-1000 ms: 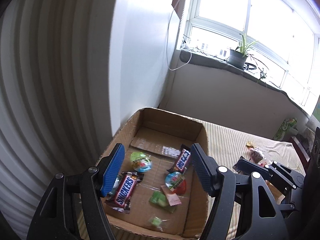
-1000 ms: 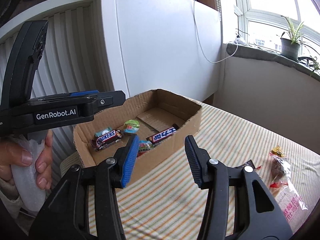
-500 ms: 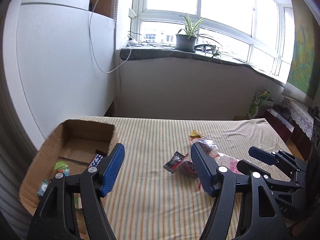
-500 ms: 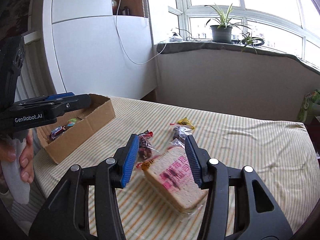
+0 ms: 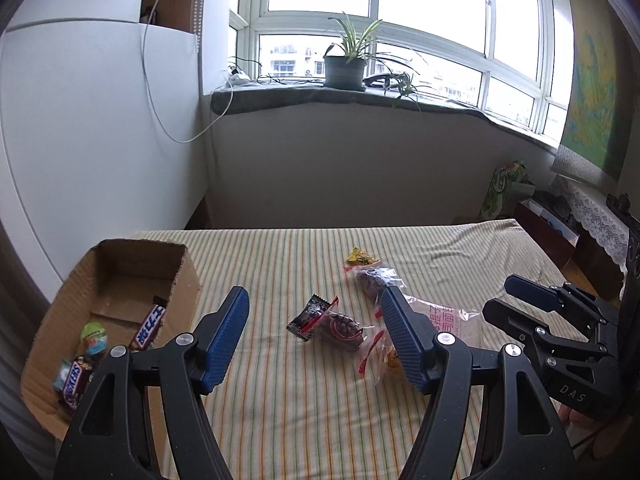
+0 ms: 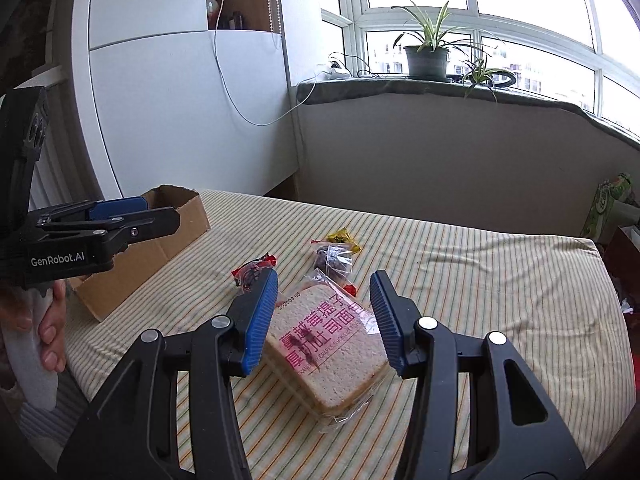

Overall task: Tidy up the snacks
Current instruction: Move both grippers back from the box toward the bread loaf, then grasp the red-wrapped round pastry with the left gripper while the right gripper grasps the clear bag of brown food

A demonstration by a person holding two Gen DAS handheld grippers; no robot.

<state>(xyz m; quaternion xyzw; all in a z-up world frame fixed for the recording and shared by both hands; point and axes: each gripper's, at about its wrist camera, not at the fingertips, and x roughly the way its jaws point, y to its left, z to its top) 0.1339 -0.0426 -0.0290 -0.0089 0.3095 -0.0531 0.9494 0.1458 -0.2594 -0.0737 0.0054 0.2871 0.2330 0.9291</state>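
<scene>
Both hand-held grippers hang with jaws apart, gripping nothing. The right hand-held gripper (image 6: 324, 316) hovers over the clear-wrapped sliced bread pack (image 6: 332, 350) on the striped bed sheet (image 6: 480, 280). The left hand-held gripper (image 5: 314, 336) faces small wrapped snacks (image 5: 340, 326); the brown cardboard box (image 5: 120, 276) sits at nine o'clock.

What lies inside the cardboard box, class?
Inside the cardboard box: a Snickers bar, a blue-wrapped bar and a green round sweet. The near wall hides the rest of the floor.
</scene>
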